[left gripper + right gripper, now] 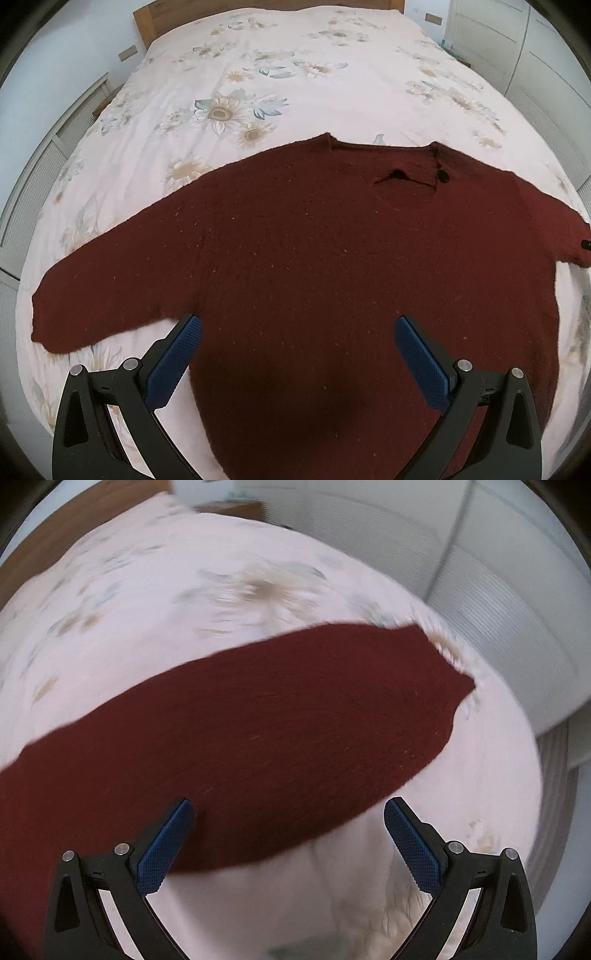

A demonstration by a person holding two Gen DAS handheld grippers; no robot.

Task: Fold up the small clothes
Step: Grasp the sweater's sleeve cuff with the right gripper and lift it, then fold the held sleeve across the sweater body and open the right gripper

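A dark red knitted sweater [314,251] lies flat on the bed, neck away from me, both sleeves spread out. My left gripper [297,332] hangs open over the lower body of the sweater, nothing between its blue pads [177,358]. In the right wrist view one sleeve of the sweater [277,731] stretches from lower left to its cuff at upper right. My right gripper [288,812] is open above that sleeve's near edge and holds nothing. This view is blurred by motion.
The bed carries a pale pink cover with sunflower prints [258,74]. A wooden headboard [147,14] stands at the far end. White slatted cupboard doors [535,66] flank the bed, and they also show as white panels [498,609] beyond the bed's edge.
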